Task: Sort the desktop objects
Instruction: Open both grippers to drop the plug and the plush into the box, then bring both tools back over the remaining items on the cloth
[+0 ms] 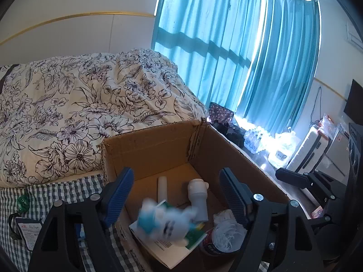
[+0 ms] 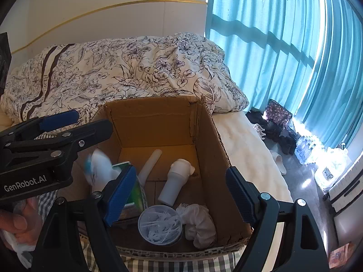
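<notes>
**A:** Where does the left gripper stand?

**B:** It hangs over the open cardboard box, jaws spread wide with nothing between the blue pads. Just below them a white-and-blue plush toy shows as a motion-blurred shape, free of the fingers, over a green-and-white booklet on the box floor.

**A:** And from the other side?

**B:** In the right wrist view the same toy is a pale smear with a blue edge at the box's left wall, below the left gripper, whose black frame reads "GenRobot.AI". A hand grips that handle at the lower left.

**A:** The right gripper?

**B:** Also wide open and empty, held above the near edge of the box.

**A:** What lies in the box?

**B:** A white tube lying slanted, a white bottle on its side beside it, a round clear container with thin white pieces inside, and a crumpled white cloth touching that container on its right. The green booklet leans at the left.

**A:** And around it?

**B:** The box sits on a checked sheet, with a flower-printed duvet bunched up behind it and turquoise curtains beyond.
</notes>
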Demonstrator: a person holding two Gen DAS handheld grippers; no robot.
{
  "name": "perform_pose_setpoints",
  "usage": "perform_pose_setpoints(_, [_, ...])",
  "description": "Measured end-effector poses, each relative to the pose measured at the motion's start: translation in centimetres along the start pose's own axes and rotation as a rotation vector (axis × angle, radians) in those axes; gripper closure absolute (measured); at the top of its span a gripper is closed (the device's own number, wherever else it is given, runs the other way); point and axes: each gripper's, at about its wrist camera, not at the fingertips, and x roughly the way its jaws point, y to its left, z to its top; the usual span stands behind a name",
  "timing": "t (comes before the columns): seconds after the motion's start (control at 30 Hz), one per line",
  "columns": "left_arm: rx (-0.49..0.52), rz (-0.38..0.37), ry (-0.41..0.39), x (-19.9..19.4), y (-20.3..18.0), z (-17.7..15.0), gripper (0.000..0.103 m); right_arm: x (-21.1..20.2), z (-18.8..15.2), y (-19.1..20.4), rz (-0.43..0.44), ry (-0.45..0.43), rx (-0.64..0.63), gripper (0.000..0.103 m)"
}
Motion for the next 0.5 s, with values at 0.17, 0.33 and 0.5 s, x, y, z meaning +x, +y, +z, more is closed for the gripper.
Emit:
perform_pose_setpoints(0.17, [0.000, 0.008, -0.018, -0.6, -0.1, 0.2, 0.018, -0.9, 0.2, 0.1, -0.007, -0.016, -0.001, 0.022])
perform_pose_setpoints(0.33, [-0.014, 0.030, -0.044, -1.7, 0.4, 0.4, 0.018, -1.7, 0.1, 0.4, -0.006, -0.029, 0.004, 0.022])
perform_pose_setpoints(0.5, [-0.022, 0.063, -0.071, -3.1, 1.5, 0.6, 0.018, -2.5, -0.1, 1.1, 0.015, -0.046, 0.016, 0.022])
